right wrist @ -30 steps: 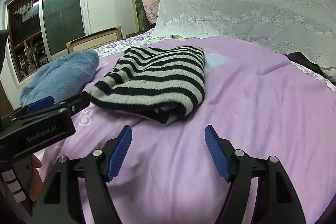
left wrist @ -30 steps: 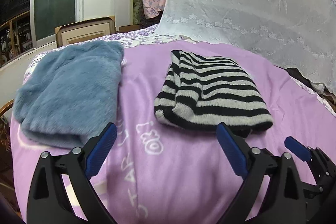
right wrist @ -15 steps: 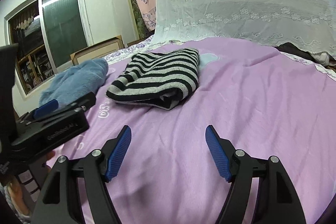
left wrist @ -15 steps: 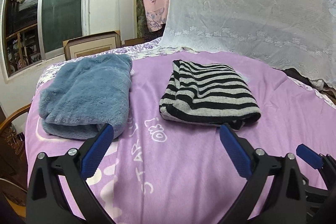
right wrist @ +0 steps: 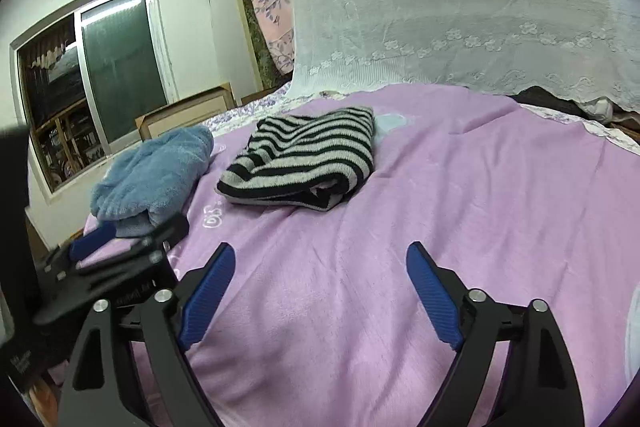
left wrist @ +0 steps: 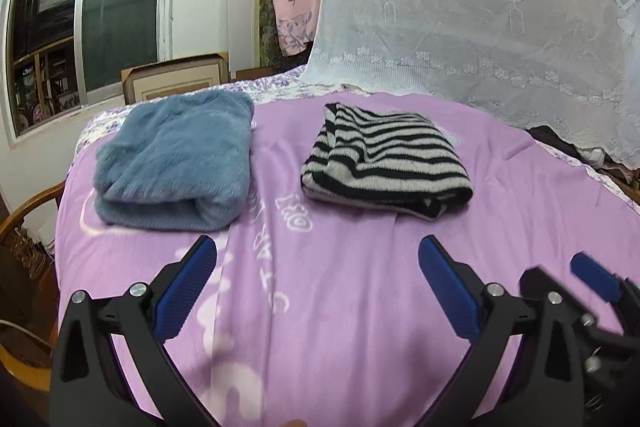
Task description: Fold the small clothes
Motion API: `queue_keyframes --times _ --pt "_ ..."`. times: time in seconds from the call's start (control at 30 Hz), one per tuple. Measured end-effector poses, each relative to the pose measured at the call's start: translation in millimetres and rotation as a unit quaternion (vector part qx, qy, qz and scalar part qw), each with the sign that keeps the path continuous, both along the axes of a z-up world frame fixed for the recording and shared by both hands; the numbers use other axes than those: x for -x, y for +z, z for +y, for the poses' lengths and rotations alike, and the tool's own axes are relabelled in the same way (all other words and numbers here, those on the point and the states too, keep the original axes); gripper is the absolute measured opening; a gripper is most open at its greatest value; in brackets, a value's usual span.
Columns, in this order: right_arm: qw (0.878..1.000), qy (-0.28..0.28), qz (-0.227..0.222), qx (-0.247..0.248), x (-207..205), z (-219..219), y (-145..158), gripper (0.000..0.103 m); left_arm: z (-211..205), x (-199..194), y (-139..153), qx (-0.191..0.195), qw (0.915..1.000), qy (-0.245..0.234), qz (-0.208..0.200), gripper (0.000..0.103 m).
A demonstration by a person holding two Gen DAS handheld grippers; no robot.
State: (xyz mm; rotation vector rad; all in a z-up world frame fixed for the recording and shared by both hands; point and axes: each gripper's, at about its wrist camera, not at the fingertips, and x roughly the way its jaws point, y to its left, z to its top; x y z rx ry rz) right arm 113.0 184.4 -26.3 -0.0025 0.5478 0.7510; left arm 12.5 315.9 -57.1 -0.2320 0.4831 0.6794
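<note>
A folded black-and-grey striped garment (left wrist: 384,161) lies on the purple bed cover (left wrist: 340,307); it also shows in the right wrist view (right wrist: 304,157). A folded fluffy blue garment (left wrist: 176,159) lies to its left, also seen in the right wrist view (right wrist: 156,171). My left gripper (left wrist: 316,283) is open and empty, held above the cover, well short of both garments. My right gripper (right wrist: 320,291) is open and empty, likewise back from the striped garment. The left gripper shows blurred at the left of the right wrist view (right wrist: 120,259).
A white lace net (left wrist: 480,19) hangs over the far and right side of the bed. A window (left wrist: 80,19), a framed board (left wrist: 176,79) and a wooden chair edge (left wrist: 24,211) stand to the left. Dark cloth (left wrist: 560,143) lies under the net.
Both grippers have pulled back and risen away from the striped garment, which now looks smaller and farther. Both stayed open. The garments have not moved.
</note>
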Motion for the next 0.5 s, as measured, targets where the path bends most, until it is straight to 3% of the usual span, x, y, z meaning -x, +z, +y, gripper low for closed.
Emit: queue_keyframes --times 0.17,0.37,0.5 --pt "1.0 0.002 -0.005 0.0 20.5 -10.6 22.5 0.1 -4.6 23.9 6.8 0.01 0.9999 0.008 -0.004 0.099" --pt "0.999 0.004 -0.007 0.05 46.5 -15.9 41.0 0.1 -14.1 26.7 10.1 -0.005 0.9967 0.022 0.078 0.099" --pt "0.995 0.01 -0.025 0.092 60.3 -11.3 47.5 0.1 -21.6 27.9 7.5 0.029 0.9933 0.01 0.111 0.099"
